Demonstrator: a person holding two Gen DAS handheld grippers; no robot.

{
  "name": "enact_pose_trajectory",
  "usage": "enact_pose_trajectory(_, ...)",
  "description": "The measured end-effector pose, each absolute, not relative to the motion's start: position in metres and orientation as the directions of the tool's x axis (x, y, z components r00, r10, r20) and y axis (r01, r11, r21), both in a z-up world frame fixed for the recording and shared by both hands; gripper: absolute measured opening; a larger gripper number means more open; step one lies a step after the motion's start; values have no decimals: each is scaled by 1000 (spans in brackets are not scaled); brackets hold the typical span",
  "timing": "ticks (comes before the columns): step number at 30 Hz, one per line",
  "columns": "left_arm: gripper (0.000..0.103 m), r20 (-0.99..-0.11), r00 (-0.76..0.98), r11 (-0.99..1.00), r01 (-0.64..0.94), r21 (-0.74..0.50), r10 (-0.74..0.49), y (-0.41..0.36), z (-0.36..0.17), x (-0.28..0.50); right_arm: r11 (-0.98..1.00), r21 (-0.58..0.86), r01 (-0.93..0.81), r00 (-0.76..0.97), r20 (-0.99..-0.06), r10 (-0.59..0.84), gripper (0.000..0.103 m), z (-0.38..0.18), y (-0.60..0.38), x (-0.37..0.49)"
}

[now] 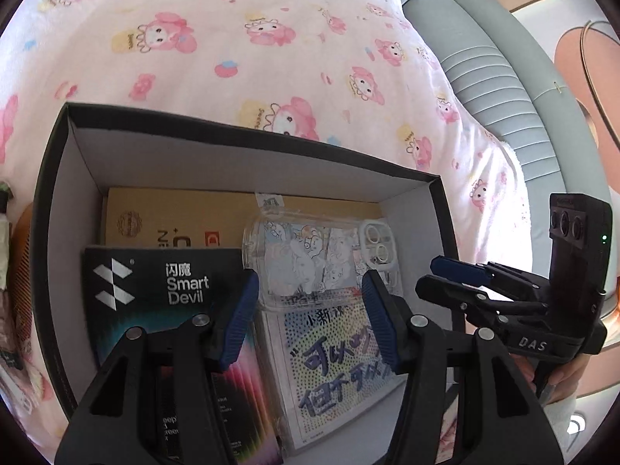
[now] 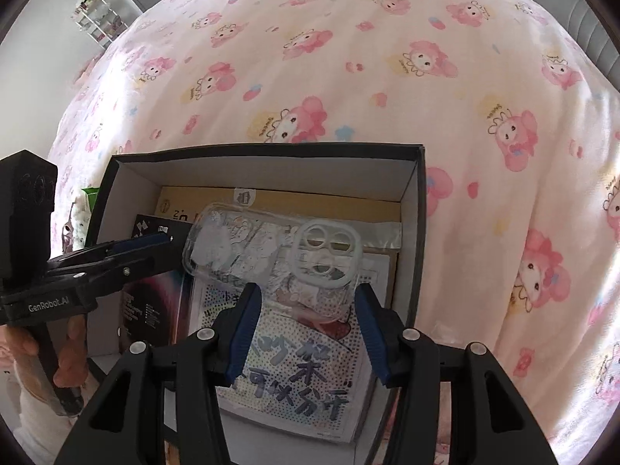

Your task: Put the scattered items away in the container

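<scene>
A black box with a white inside [image 1: 58, 178] [image 2: 420, 232] sits on the bed. In it lie a tan carton [image 1: 174, 213] [image 2: 348, 197], a black "Smart Devil" pack [image 1: 155, 283] [image 2: 151, 310], a white pack with dotted coloured lettering [image 1: 329, 364] [image 2: 302, 368], and on top a clear printed phone case [image 1: 306, 259] [image 2: 271, 248]. My left gripper [image 1: 310, 310] is open and empty, just above the box contents. My right gripper [image 2: 306, 325] is open and empty over the box. Each gripper shows side-on in the other's view, the right [image 1: 449, 271] and the left [image 2: 170, 242].
The box rests on a pink cartoon-print blanket [image 1: 252, 46] [image 2: 348, 58]. A grey padded headboard [image 1: 496, 62] runs along the right. Small items [image 1: 7, 255] lie left of the box. A white shelf unit [image 2: 97, 19] stands far left.
</scene>
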State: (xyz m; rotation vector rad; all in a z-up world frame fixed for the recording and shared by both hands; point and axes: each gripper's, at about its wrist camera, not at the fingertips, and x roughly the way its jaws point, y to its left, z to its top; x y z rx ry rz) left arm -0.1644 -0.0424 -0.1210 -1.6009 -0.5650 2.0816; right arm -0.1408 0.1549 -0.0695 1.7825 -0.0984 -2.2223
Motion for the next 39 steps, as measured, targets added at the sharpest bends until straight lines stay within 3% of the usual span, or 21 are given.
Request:
enact_pose_trajectory(9, 56, -795, -311, -840, -22, -543, 521, -68, -114, -163, -956, 255, 146, -321, -902, -290, 45, -60, 163, -129)
enact_pose_trajectory(10, 56, -799, -316, -846, -20, -533, 511, -67, -114, -164, -963, 229, 140, -356, -896, -264, 44, -56, 164, -127)
enact_pose_trajectory(12, 56, -808, -312, -854, -23, -519, 500, -62, -116, -166, -980, 165, 115, -432, -880, -199, 28, -46, 169, -122)
enact_pose_trajectory(14, 56, -810, -282, -849, -36, -527, 514, -55, -120, -166, -982, 156, 109, -463, -866, -189, 28, -40, 174, -119)
enact_pose_trajectory(18, 56, -796, -213, -823, -85, -562, 566, -41, -122, -161, -965, 220, 143, -432, -863, -261, 27, -39, 178, -108)
enact_pose_trajectory(22, 56, -809, -221, -839, -117, -532, 544, -39, -115, -157, -911, 329, 251, -269, -880, -392, 27, -58, 154, -100)
enact_pose_trajectory(28, 56, -819, -216, -845, -75, -529, 532, -51, -124, -164, -930, 255, 266, -170, -937, -305, 27, -100, 129, -120)
enact_pose_trajectory(33, 56, -801, -229, -829, -62, -555, 553, -61, -127, -166, -947, 194, 256, -221, -942, -253, 27, -107, 128, -136)
enact_pose_trajectory(39, 56, -817, -267, -854, -51, -517, 511, -53, -129, -179, -914, 367, 172, -304, -863, -404, 27, -82, 169, -140)
